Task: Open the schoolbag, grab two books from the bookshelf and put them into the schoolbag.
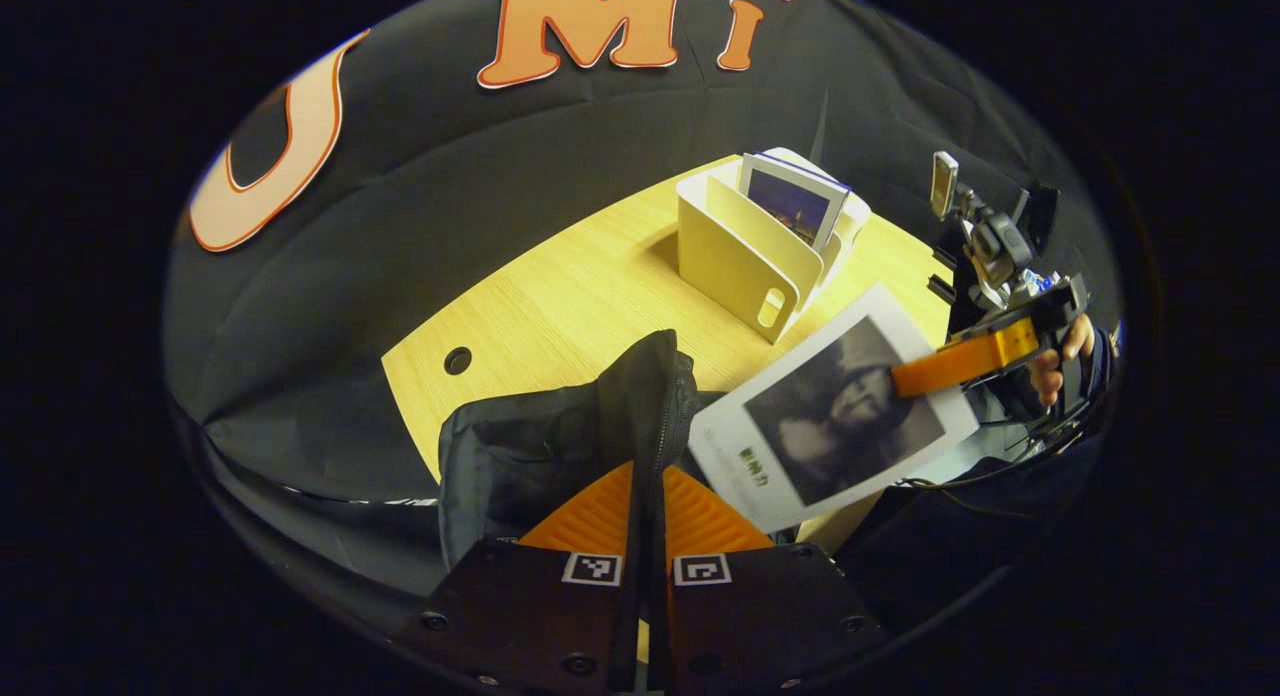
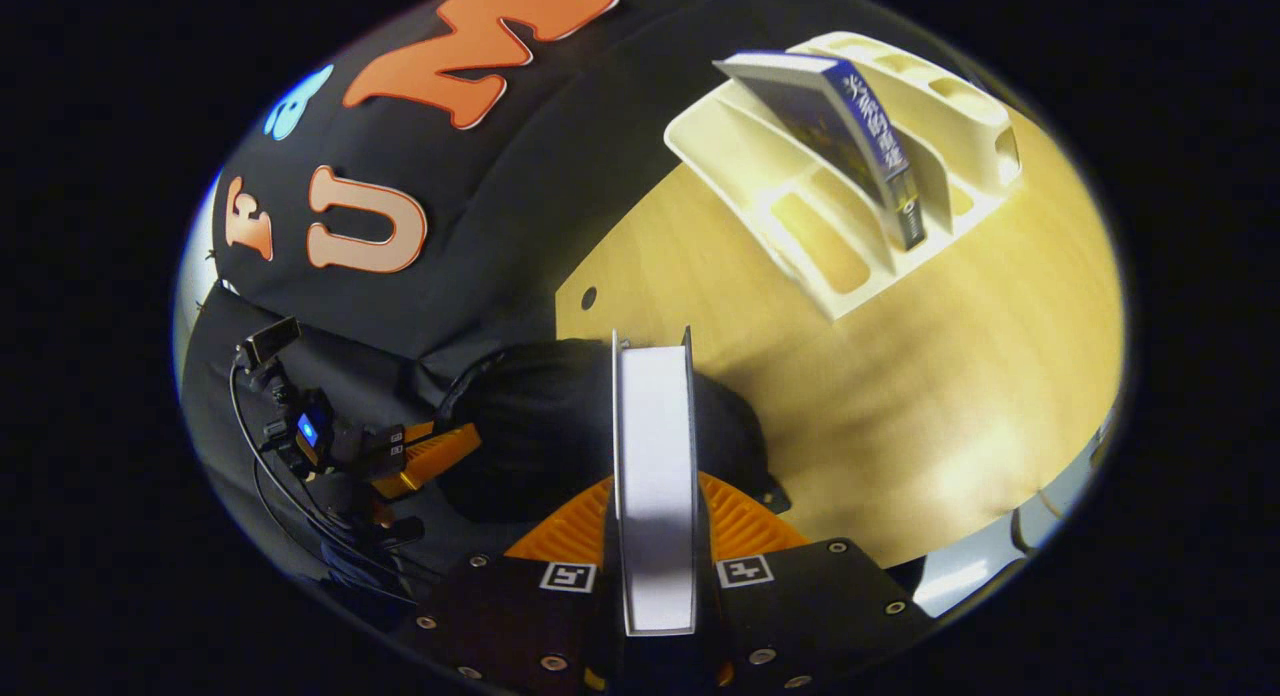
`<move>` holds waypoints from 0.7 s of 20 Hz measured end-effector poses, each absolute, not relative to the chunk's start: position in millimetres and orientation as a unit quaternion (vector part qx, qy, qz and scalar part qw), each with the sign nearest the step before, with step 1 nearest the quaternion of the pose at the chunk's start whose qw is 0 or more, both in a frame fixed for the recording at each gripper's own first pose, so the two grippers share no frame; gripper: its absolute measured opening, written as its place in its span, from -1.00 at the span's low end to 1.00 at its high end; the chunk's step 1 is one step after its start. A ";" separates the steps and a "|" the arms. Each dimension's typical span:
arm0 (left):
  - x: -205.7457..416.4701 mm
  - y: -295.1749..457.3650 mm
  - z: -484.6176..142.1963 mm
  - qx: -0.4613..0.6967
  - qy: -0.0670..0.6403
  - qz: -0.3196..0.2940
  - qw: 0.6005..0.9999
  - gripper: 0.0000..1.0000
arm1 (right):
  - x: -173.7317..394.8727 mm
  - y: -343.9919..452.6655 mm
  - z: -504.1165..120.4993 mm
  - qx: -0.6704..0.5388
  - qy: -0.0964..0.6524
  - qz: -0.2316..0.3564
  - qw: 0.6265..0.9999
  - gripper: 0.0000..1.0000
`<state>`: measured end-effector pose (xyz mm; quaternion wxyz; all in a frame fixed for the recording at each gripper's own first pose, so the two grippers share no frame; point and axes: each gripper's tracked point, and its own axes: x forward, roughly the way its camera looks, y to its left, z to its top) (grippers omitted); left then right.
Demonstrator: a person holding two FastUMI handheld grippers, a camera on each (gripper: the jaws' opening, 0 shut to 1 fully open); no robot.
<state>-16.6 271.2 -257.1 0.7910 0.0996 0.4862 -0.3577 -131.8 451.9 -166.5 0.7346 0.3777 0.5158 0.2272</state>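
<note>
Pinching the black schoolbag [image 1: 560, 436] edge on the table [image 1: 560, 306], the left gripper [image 1: 645, 496] has jaws nearly closed in the left gripper view; beyond, the right gripper [image 1: 925, 374] holds a grey-covered book [image 1: 830, 416] beside the bookshelf [image 1: 745, 251]. Right gripper view: jaws clamp that book edge-on above the bag; a blue book [image 2: 850, 126] leans in the shelf.
</note>
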 end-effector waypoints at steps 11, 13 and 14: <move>-19.9 250.7 -247.9 0.062 0.480 -0.351 0.801 -0.90 | -87.3 550.1 -187.9 0.427 0.497 0.267 0.707 -0.42; -23.8 246.1 -245.3 0.058 0.478 -0.355 0.801 -0.90 | -85.6 566.6 -194.9 0.425 0.496 0.270 0.708 -0.42; -25.9 242.9 -244.9 0.053 0.478 -0.356 0.801 -0.92 | -84.5 573.7 -198.6 0.426 0.499 0.271 0.705 -0.42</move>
